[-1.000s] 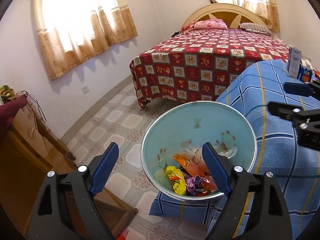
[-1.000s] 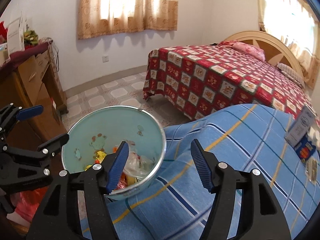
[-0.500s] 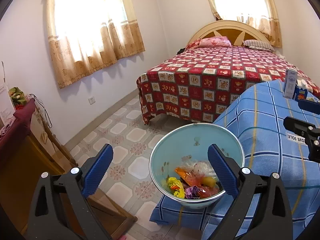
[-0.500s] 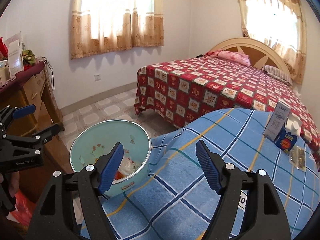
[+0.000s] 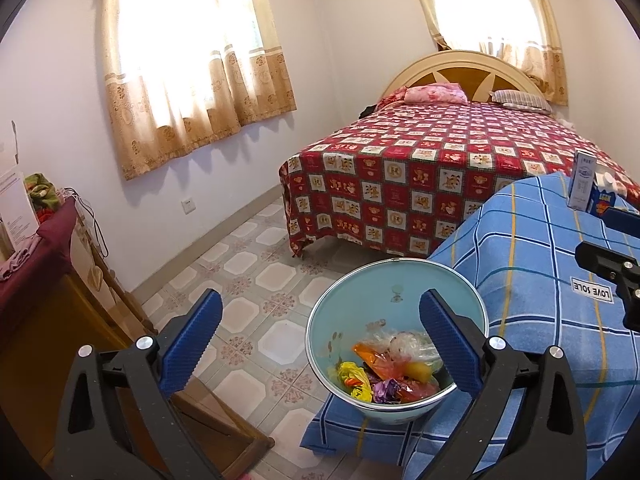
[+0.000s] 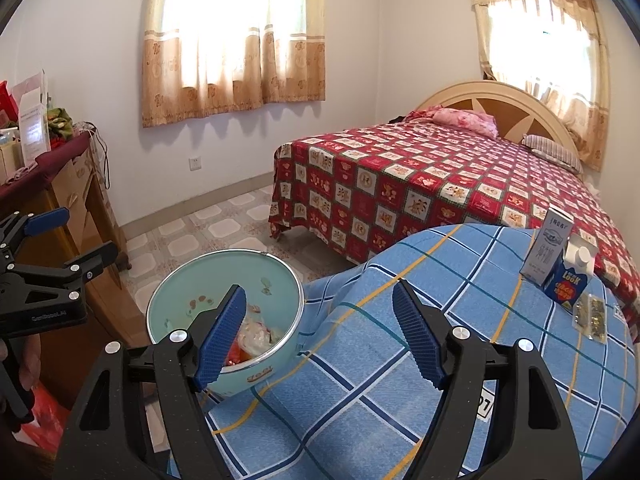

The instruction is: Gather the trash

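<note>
A pale teal enamel bowl (image 5: 360, 300) (image 6: 188, 292) sits at the edge of a blue checked cloth (image 6: 440, 280). Crumpled wrappers and plastic trash (image 5: 384, 376) (image 6: 256, 332) lie inside it. My left gripper (image 5: 319, 296) (image 6: 86, 232) hovers above and in front of the bowl, its jaws opening wide with nothing between them. My right gripper (image 6: 319, 288) (image 5: 596, 232) hangs open over the cloth just right of the bowl, holding nothing. Farther right on the cloth stand a white carton (image 6: 546, 250) and a blue carton (image 6: 568, 288), with a small clear packet (image 6: 590, 314) beside them.
A bed with a red patterned cover (image 6: 440, 184) fills the back right. A wooden dresser (image 6: 76, 192) piled with items stands at the left, near my left gripper. Tiled floor (image 5: 248, 264) lies between them. A red bag (image 6: 44, 416) shows at lower left.
Both grippers rose and drew back from the bowl, which now looks smaller. The left jaws spread wider, and the right jaws widened a little early on.
</note>
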Available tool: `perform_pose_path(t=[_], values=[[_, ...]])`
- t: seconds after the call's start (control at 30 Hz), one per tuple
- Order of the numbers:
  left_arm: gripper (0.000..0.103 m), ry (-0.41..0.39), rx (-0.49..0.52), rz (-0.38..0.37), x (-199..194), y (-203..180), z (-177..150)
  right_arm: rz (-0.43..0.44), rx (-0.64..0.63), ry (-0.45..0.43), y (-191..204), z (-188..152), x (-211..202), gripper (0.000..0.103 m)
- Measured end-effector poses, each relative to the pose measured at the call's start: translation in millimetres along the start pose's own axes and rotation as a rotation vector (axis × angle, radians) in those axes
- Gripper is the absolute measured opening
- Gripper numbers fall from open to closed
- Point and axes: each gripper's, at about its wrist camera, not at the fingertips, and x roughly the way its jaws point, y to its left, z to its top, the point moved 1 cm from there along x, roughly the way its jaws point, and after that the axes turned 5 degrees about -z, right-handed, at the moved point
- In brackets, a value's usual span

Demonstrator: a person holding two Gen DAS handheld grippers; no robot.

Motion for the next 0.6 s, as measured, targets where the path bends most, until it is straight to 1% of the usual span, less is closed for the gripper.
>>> perform_pose_path(t=[0.37, 0.47, 0.6], values=[[0.097, -0.002, 0.002, 0.002, -0.3, -0.6, 0.4, 0.0, 0.004, -0.002, -1.1, 0.3, -2.9, 0.075], [0.097, 0.0, 0.003, 0.002, 0.0, -0.7, 0.2, -0.005, 0.001, -0.002, -0.7, 0.3, -2.7, 0.078], [0.097, 0.0, 0.005, 0.003, 0.0, -1.0, 0.9, -0.004, 0.002, 0.0, -1.5, 1.0, -5.8, 0.078]])
